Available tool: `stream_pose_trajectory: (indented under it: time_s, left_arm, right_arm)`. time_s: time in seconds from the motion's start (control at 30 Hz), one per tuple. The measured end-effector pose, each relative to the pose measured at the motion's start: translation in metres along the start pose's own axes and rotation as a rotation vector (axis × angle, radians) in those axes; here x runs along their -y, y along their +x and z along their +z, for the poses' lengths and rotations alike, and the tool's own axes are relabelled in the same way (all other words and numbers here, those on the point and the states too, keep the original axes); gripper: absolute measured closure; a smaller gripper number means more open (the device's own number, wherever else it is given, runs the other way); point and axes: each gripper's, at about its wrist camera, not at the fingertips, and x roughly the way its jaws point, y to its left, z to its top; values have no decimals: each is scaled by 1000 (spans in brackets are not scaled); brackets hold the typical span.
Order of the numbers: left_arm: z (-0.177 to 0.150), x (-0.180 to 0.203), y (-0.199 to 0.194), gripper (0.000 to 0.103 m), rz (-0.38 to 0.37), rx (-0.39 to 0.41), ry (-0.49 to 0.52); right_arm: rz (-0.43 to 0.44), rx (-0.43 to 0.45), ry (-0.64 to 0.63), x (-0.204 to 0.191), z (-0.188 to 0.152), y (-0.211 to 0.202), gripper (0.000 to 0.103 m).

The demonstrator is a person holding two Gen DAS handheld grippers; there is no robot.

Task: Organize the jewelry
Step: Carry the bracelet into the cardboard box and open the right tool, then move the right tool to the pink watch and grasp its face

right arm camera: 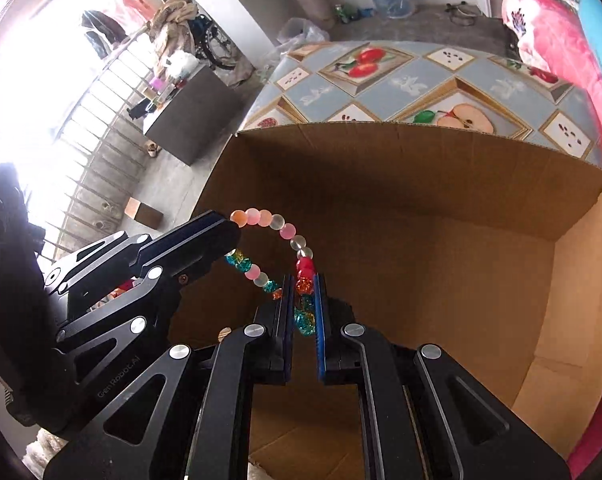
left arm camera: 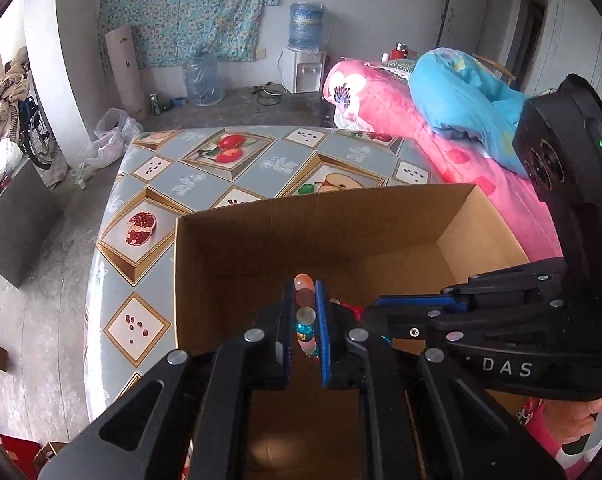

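This is a lived-in room of a home, a bedroom used also for storage. On the right lies a bed with a pink flowered quilt (left arm camera: 385, 100) and a blue blanket (left arm camera: 461, 92). At the far wall stand a water dispenser (left arm camera: 305, 60) and a flowered cloth (left arm camera: 189, 8). A fruit-patterned tablecloth (left arm camera: 229, 168) covers the near table, and a wheelchair (left arm camera: 37, 132) stands at the left.

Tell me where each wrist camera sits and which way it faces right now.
Left wrist: rides the left tool, looking along its fingers down into the cardboard box; right tool and part of a hand show at right.
Right wrist: rides the right tool, facing into the same box; left tool enters from the left.
Shared: the bead bracelet, pinched by both tools, the box, and the fruit-print tablecloth beyond.
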Motion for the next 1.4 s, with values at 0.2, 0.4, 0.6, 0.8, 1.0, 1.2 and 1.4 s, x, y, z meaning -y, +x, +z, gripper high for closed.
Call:
stream_pose_trajectory:
  time_s: [0.2, 0.4, 0.6, 0.8, 1.0, 1.2, 1.4]
  left_arm:
    - [14, -3, 41, 92, 102, -76, 28]
    - [-4, -20, -12, 83, 63, 60, -44]
    - [-63, -30, -102, 68, 39, 250, -79]
    - [-142, -32, -139, 57, -47, 301, -162]
    - [-189, -9, -96, 56, -74, 176, -208]
    - [-210, 13, -62, 56, -25, 112, -173]
    - [-218, 12, -52, 56, -22, 87, -160]
  right_arm:
    - [-78, -24, 30, 14, 26, 26, 87]
    - [35, 177, 31, 20, 5, -40, 82]
    - [40, 475, -63, 13, -78, -140, 66]
    - [93, 523, -36, 17, -167, -151, 53]
    - [-2, 340, -64, -1, -197, -76, 49]
    - [-183, 287, -217, -25, -189, -31, 44]
    - [-255, 236, -290, -31, -181, -1, 42]
